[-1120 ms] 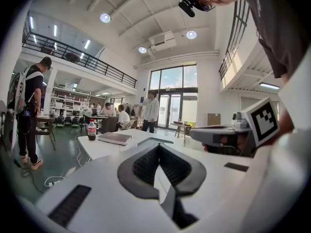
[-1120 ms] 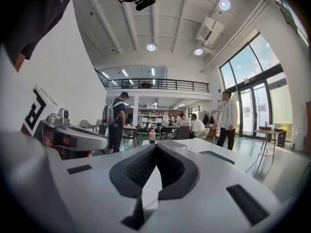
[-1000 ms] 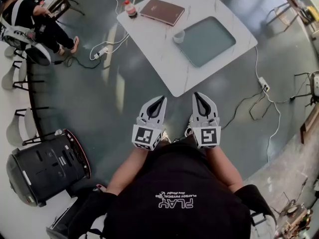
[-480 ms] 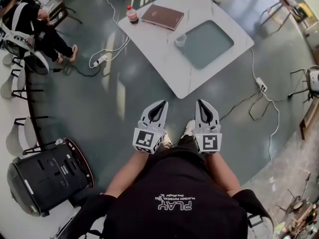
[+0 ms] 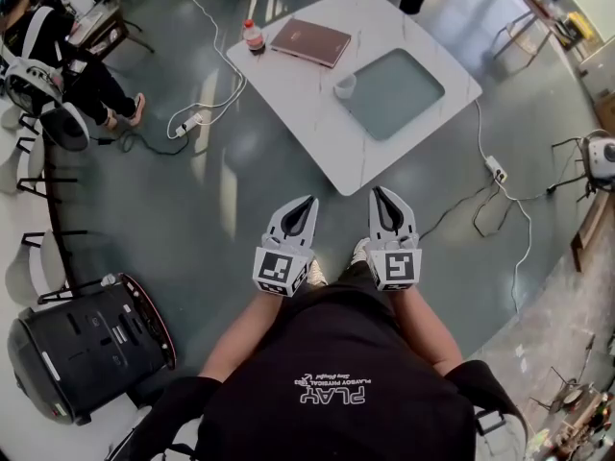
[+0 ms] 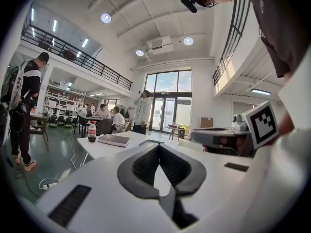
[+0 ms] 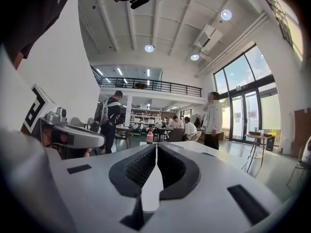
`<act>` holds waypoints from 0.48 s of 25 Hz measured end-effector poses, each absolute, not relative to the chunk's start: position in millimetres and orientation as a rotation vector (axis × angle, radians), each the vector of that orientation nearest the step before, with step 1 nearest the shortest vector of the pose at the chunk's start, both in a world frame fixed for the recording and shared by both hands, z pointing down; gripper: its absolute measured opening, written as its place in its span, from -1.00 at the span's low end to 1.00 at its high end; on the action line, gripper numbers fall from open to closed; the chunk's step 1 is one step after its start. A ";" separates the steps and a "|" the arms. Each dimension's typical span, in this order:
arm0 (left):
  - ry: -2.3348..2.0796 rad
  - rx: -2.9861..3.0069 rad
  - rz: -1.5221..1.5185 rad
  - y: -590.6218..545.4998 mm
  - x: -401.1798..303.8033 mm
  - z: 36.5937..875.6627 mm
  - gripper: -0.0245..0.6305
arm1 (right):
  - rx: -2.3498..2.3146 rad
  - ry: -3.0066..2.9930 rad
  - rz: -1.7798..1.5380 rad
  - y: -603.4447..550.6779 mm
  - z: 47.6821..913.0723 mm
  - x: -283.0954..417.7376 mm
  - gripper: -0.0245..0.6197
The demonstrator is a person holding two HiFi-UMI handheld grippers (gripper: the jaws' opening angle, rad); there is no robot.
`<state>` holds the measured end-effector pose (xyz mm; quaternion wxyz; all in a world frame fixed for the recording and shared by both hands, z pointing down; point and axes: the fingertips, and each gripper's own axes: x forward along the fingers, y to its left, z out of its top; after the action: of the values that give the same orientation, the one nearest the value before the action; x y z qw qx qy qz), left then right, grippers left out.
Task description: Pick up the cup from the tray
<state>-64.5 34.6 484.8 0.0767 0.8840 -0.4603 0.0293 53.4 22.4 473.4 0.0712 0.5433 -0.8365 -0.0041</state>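
A small white cup [image 5: 345, 85] stands on the near-left edge of a grey-green tray [image 5: 399, 92] that lies on a white table [image 5: 317, 123]. My left gripper [image 5: 307, 200] and right gripper [image 5: 379, 191] are held side by side in front of my body, well short of the table. Both are shut, jaw tips touching, with nothing between them. In the left gripper view the left gripper [image 6: 156, 144] points toward the table [image 6: 104, 148]. The right gripper [image 7: 156, 145] shows the same closed jaws in its own view. The cup is hidden in both gripper views.
A brown book [image 5: 309, 42] and a red-capped bottle [image 5: 253, 36] sit on the table's far side. Cables and a power strip [image 5: 187, 123] lie on the floor to the left, more cables [image 5: 495, 171] to the right. A black case [image 5: 86, 332] stands at lower left. A seated person [image 5: 82, 70] is at far left.
The table with tray and cup has shifted slightly up and left in the head view. Both grippers stay shut and side by side, almost unmoved.
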 end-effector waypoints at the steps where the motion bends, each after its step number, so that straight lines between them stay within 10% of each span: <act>1: -1.375 2.651 0.087 34.9 -66.7 484.5 -0.90 | 1.633 -2.512 -0.016 22.1 473.8 50.8 -0.89; 12: -1.374 2.669 0.069 18.5 -74.4 480.4 -0.90 | 1.606 -2.564 -0.023 20.7 464.7 22.8 -0.90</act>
<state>-74.4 18.5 480.4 0.0695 0.8867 -0.4565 0.0229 22.8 20.7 464.7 0.0578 0.5299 -0.8460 -0.0077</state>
